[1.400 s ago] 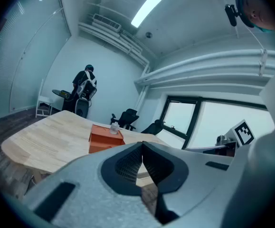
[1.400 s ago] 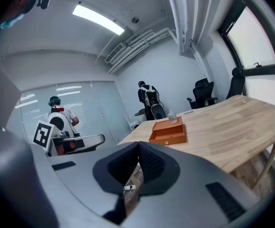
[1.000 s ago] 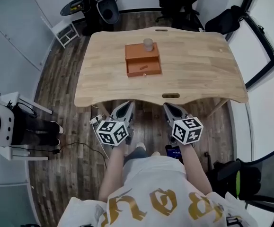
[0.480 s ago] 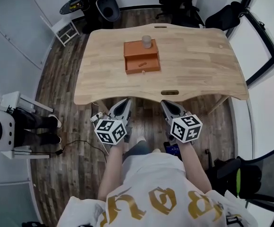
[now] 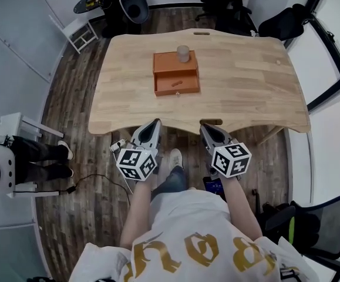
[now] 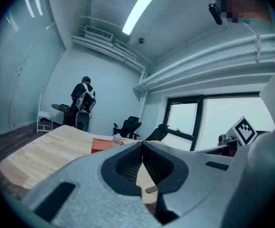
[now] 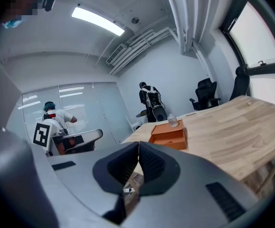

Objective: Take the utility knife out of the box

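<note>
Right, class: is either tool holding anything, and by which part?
Nothing. The left tool and the right tool are both shut and empty, short of the orange box.

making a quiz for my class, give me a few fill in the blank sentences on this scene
1. The box on the table is ___ in colour.
2. The jaws of the left hand-held gripper and of the right hand-held gripper are both ___.
3. The table top is made of ___.

Missing words: orange; shut; wood
</note>
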A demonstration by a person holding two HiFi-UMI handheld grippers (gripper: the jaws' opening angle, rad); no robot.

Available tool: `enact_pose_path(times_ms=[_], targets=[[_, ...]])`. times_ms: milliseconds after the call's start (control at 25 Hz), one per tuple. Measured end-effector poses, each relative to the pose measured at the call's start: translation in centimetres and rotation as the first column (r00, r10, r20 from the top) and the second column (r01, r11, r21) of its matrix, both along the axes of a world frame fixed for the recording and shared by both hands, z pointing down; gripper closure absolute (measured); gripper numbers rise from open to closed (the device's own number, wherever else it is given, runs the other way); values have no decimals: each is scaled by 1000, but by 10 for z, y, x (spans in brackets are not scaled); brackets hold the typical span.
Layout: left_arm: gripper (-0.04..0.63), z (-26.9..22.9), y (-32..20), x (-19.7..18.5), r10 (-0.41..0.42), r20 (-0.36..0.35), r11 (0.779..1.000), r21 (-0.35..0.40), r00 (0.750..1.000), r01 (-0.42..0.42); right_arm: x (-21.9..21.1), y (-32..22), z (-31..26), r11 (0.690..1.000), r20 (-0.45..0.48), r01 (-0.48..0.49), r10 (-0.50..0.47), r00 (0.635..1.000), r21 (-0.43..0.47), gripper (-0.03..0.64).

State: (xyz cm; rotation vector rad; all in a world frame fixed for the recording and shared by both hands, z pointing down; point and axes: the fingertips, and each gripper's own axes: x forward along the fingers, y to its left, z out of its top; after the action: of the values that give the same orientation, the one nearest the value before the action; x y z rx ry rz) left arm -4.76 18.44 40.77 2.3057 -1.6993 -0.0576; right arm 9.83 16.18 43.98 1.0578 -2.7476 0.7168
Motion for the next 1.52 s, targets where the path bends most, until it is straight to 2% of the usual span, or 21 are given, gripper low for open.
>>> enact_pose_path(times_ms=[320, 520, 720, 880, 1200, 1320, 1520], targets=[[586, 19, -96, -7, 61, 39, 997, -54, 997, -59, -11, -84, 13, 999, -43, -32, 31, 999, -25, 604], [584, 11, -167, -25, 113, 63, 993, -49, 992, -110, -29, -142, 15, 996, -65, -74, 72, 995, -39, 604], [584, 18, -219, -50, 136, 43, 990, -51, 990, -134, -59, -191, 27, 995, -105, -85, 79, 991, -48, 604], [584, 20, -245, -70, 157, -11, 987, -28, 987, -158, -86, -214, 43, 996, -173, -77, 69, 983, -43, 604], [584, 17, -276, -80, 206, 1, 978, -36, 979, -206, -102, -235, 32, 995, -176, -102, 97, 980, -21, 604], [584, 10, -285, -82, 208, -32, 978, -14, 978, -209, -101, -249, 20, 993, -167, -121, 121, 978, 12, 604], [584, 7, -295, -89, 193, -47, 981, -5, 980, -193, -105, -257, 20, 994, -161, -109, 110, 981, 11, 604]])
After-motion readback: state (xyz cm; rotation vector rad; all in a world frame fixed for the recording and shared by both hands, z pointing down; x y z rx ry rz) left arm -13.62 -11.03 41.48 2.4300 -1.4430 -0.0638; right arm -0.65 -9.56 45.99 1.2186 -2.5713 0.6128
